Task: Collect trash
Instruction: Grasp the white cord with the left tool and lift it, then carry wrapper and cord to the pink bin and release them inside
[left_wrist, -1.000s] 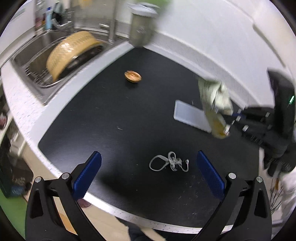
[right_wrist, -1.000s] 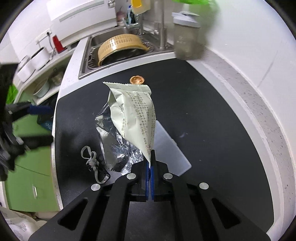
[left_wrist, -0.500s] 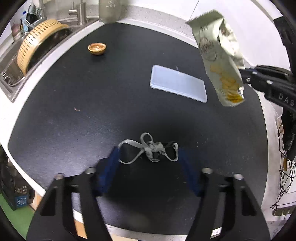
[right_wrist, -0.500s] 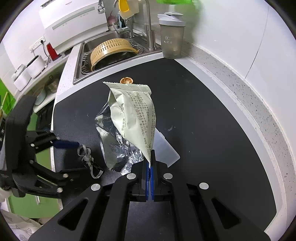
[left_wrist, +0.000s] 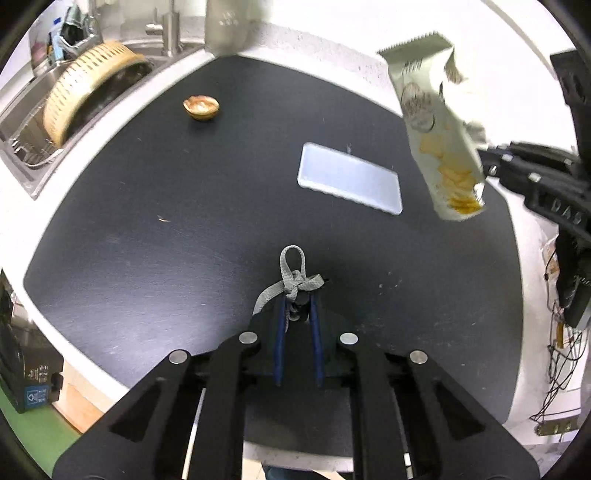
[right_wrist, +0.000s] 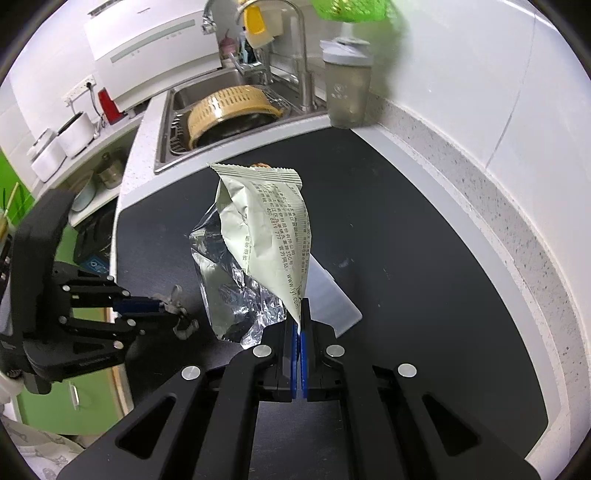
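Changed: left gripper (left_wrist: 297, 312) closed from wide open onto knotted grey fabric cord (left_wrist: 291, 280) near black countertop's (left_wrist: 147, 236) front edge
Right gripper (right_wrist: 298, 328): clamped on crumpled pale-green foil snack bag (right_wrist: 266, 236)
Meaning: both trash pieces likely secured

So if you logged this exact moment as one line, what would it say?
left gripper: shut on grey strap | right gripper: shut on snack bag, held up | nutshell: on counter
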